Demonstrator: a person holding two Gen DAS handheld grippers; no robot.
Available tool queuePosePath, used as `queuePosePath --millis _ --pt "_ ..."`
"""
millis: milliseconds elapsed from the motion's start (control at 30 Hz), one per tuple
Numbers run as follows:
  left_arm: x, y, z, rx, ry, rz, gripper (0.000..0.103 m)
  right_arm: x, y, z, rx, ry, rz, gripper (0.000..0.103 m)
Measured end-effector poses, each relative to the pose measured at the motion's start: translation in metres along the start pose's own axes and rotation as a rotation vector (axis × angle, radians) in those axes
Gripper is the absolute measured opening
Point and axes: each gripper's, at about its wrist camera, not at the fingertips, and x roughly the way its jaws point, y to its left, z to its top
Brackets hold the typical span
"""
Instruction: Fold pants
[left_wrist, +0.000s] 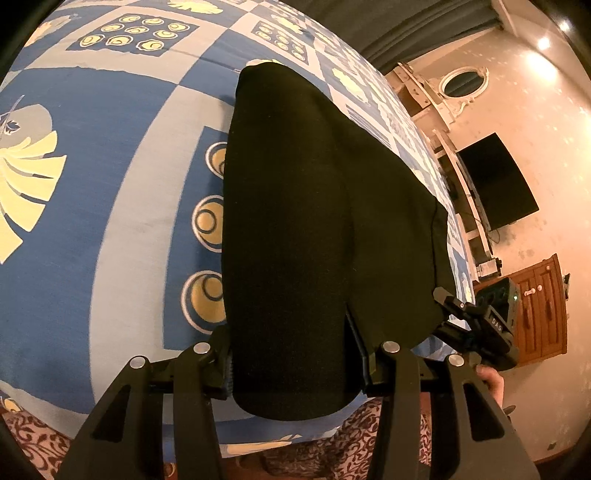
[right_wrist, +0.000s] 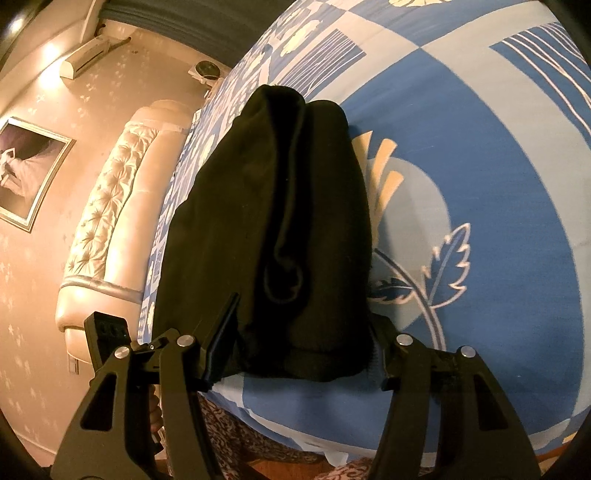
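Black pants (left_wrist: 314, 221) lie in a folded bundle on the blue patterned bedsheet (left_wrist: 92, 221), stretching away from the near edge of the bed. My left gripper (left_wrist: 288, 332) is shut on the near end of the bundle, and cloth fills the gap between its fingers. In the right wrist view the same pants (right_wrist: 266, 221) show thick folds and a seam. There my right gripper (right_wrist: 299, 325) is shut on their near edge over the bedsheet (right_wrist: 480, 184). The right gripper (left_wrist: 448, 306) also shows in the left wrist view, at the pants' right corner.
The bed's near edge runs just under both grippers, with patterned floor covering (left_wrist: 351, 443) below it. A padded headboard (right_wrist: 110, 206) stands at the left. A dark screen (left_wrist: 495, 184) and a wooden cabinet (left_wrist: 543, 310) stand by the wall on the right. A hand (left_wrist: 491, 380) shows behind the tools.
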Motion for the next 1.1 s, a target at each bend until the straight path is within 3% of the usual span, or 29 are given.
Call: queuePosePath --millis 700,1100 --pt "-0.035 0.044 0.003 -0.029 -0.041 -0.033 0.047 0.044 0.032 -0.004 -0.029 0.051 0.054 0.059" --pt "-0.040 0.047 -0.003 -0.037 -0.067 -0.038 0.047 0.056 0.042 -0.002 -0.043 0.064 0.076 0.059"
